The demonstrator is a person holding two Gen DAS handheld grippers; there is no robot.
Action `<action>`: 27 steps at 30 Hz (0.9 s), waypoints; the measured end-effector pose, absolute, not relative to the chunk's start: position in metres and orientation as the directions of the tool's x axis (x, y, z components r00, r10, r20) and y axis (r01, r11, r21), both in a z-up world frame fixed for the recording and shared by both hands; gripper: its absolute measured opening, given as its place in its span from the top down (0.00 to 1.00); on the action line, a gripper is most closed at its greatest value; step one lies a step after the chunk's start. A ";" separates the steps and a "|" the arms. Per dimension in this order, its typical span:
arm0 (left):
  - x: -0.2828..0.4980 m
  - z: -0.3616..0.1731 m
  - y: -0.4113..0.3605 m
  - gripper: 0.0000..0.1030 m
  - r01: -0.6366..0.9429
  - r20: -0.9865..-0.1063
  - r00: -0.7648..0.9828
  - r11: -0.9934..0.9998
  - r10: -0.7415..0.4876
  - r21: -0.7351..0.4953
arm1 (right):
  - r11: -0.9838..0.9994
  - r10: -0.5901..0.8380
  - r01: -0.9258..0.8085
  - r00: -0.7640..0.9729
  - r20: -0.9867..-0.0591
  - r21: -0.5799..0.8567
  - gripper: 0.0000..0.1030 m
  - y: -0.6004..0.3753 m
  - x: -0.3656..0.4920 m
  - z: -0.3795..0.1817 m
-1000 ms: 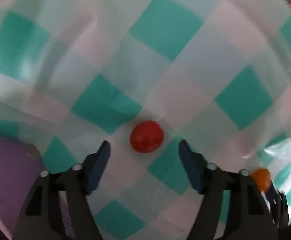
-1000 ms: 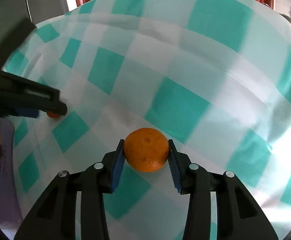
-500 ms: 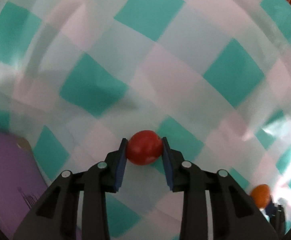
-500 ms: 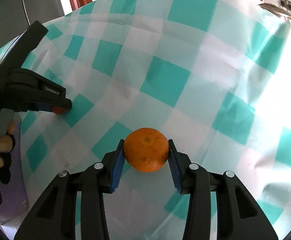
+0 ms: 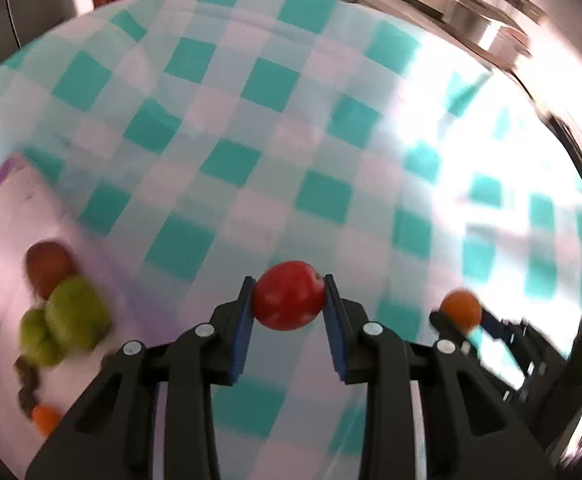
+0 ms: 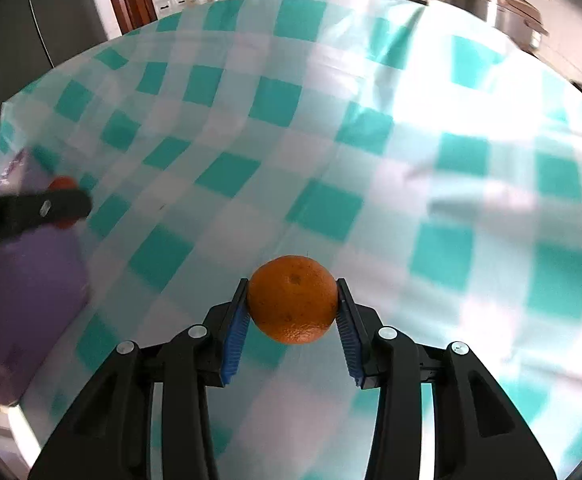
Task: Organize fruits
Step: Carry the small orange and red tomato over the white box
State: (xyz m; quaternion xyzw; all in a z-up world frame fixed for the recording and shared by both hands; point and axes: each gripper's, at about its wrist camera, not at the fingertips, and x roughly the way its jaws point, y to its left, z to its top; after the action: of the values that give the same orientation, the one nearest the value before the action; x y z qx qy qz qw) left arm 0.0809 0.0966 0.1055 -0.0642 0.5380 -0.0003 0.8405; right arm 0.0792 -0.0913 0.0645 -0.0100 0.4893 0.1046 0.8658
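Observation:
My left gripper point(image 5: 289, 300) is shut on a red tomato point(image 5: 289, 296) and holds it above the checked tablecloth point(image 5: 251, 140). My right gripper point(image 6: 293, 304) is shut on an orange point(image 6: 292, 298), also held off the cloth. The right gripper with its orange shows in the left wrist view point(image 5: 461, 312) at the right. The left gripper with the tomato shows in the right wrist view point(image 6: 63, 204) at the far left. A purple mat point(image 5: 7, 220) at the left carries a brown-red fruit point(image 5: 49, 266), green fruits point(image 5: 71, 312) and a small orange piece point(image 5: 45, 418).
The purple mat also shows in the right wrist view point(image 6: 31, 280) at the left, under the left gripper. Metal pots point(image 6: 495, 4) stand on a counter beyond the table's far edge. A dark cabinet point(image 6: 31, 20) stands at the back left.
My left gripper closed on the tomato, then lifted it and tilted up, bringing the mat with fruits into view. My right gripper kept its orange and rose higher.

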 end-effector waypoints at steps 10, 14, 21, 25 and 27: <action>-0.094 0.182 0.131 0.68 0.000 -0.883 0.469 1.000 0.022 0.025 | 0.942 0.304 -0.286 0.505 -0.808 0.176 0.60 -0.036 -0.041 0.146; -0.146 0.204 0.163 0.68 -0.051 -0.860 0.506 0.998 0.066 0.047 | 0.912 0.358 -0.373 0.512 -0.781 0.173 0.60 0.002 -0.079 0.171; -0.205 0.228 0.203 0.68 -0.120 -0.824 0.556 0.991 0.114 0.056 | 0.864 0.417 -0.486 0.541 -0.730 0.133 0.60 0.056 -0.121 0.214; -0.228 0.238 0.227 0.68 -0.159 -0.807 0.577 0.986 0.128 0.043 | 0.841 0.434 -0.530 0.547 -0.716 0.105 0.60 0.080 -0.136 0.228; -0.236 0.240 0.236 0.68 -0.172 -0.803 0.581 0.984 0.132 0.037 | 0.832 0.440 -0.547 0.543 -0.715 0.096 0.60 0.090 -0.142 0.231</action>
State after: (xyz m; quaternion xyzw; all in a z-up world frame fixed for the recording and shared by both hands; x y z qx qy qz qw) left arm -0.2359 0.2361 0.2402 -0.0225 0.4498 0.0854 0.8887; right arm -0.1415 0.0901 0.2311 -0.0694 0.3860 0.2816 0.8757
